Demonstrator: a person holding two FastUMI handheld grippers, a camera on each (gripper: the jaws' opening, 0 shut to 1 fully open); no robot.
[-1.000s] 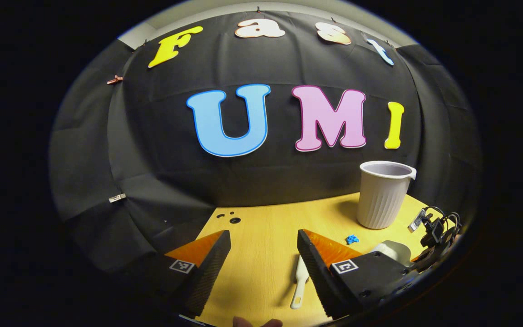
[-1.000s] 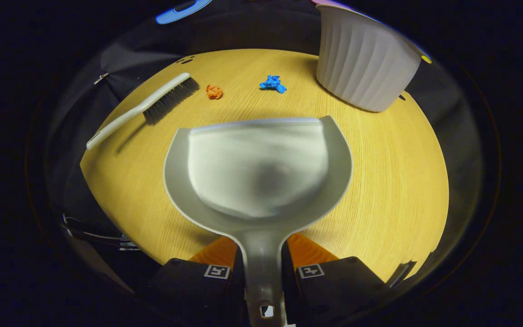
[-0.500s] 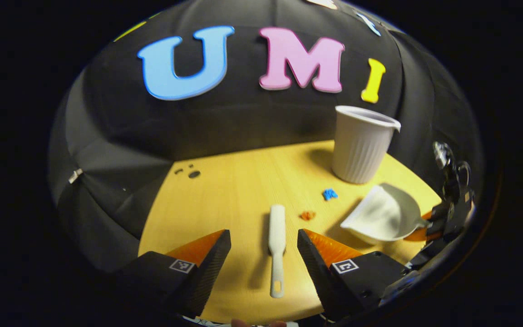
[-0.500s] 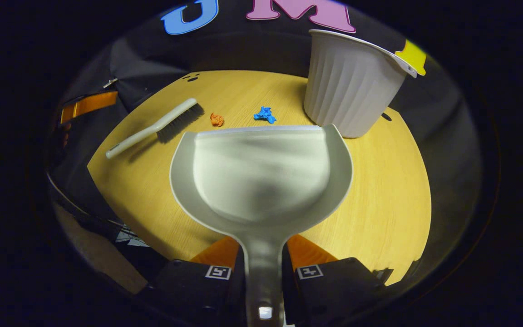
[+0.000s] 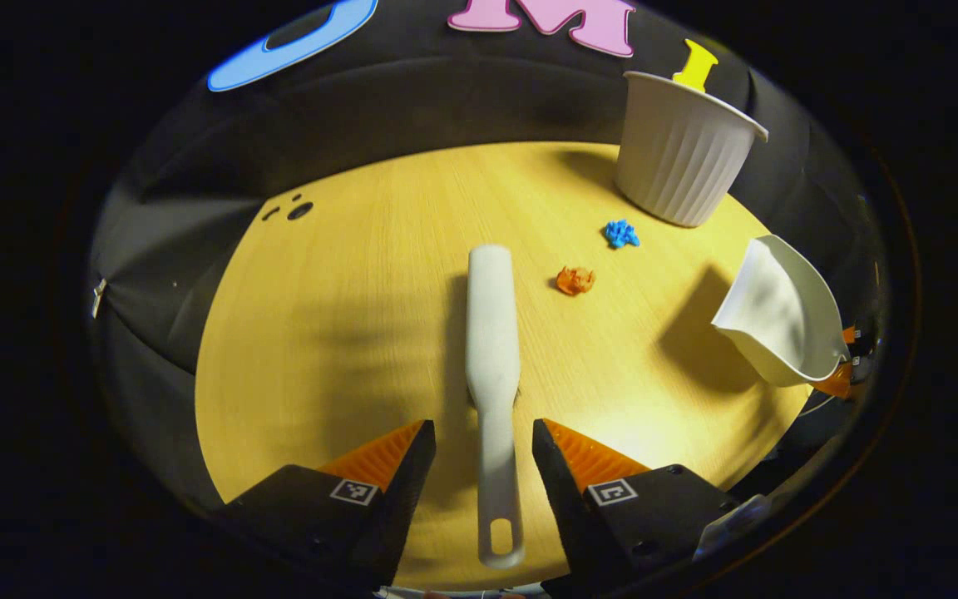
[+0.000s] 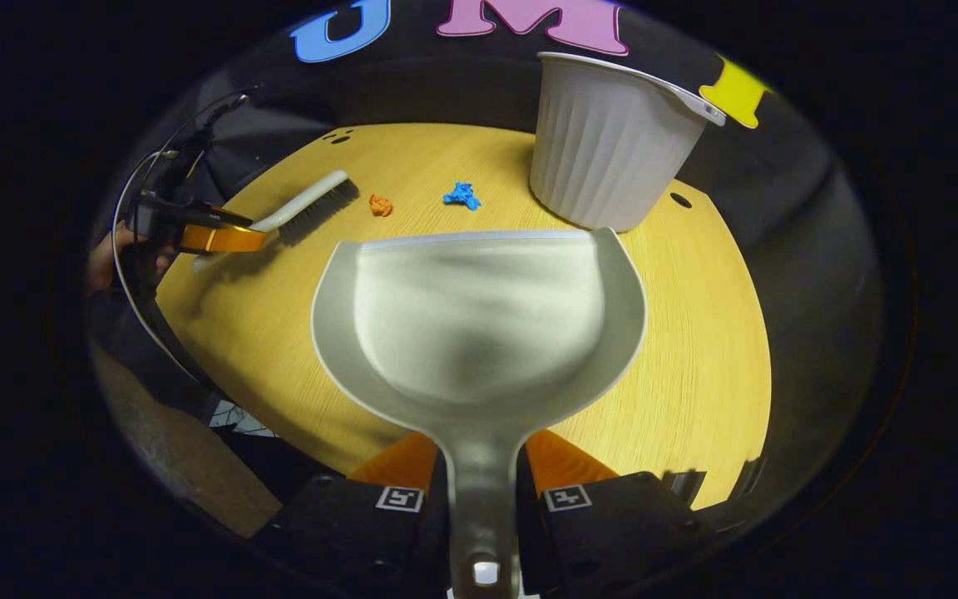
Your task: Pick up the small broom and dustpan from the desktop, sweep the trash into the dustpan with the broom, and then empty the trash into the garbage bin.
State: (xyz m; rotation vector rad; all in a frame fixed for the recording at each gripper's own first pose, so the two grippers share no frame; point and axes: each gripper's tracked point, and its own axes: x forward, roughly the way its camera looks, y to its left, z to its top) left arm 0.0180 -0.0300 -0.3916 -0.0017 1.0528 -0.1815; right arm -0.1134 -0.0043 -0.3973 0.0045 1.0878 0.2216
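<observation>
The small white broom (image 5: pixel 491 349) lies on the wooden desktop (image 5: pixel 346 333), its handle pointing toward me. My left gripper (image 5: pixel 476 453) is open, one finger on each side of that handle, not pressing it. My right gripper (image 6: pixel 479 482) is shut on the handle of the white dustpan (image 6: pixel 479 320), held lifted above the desk. An orange paper scrap (image 5: pixel 575 280) and a blue scrap (image 5: pixel 621 234) lie beyond the broom head. The broom (image 6: pixel 304 205) with dark bristles, the left gripper (image 6: pixel 213 239), the orange scrap (image 6: pixel 379 205) and the blue scrap (image 6: pixel 462 195) also show in the right gripper view.
A white ribbed garbage bin (image 5: pixel 678 154) stands at the far right of the desk, also seen as the bin (image 6: pixel 604 141) behind the dustpan. Small dark holes (image 5: pixel 292 210) mark the desk's far left. A hand (image 6: pixel 109 254) holds the left gripper. The dustpan (image 5: pixel 782 312) hangs at the desk's right edge.
My left gripper has tilted down and moved forward until its fingers straddle the broom handle. The right gripper raised the dustpan slightly and keeps its hold.
</observation>
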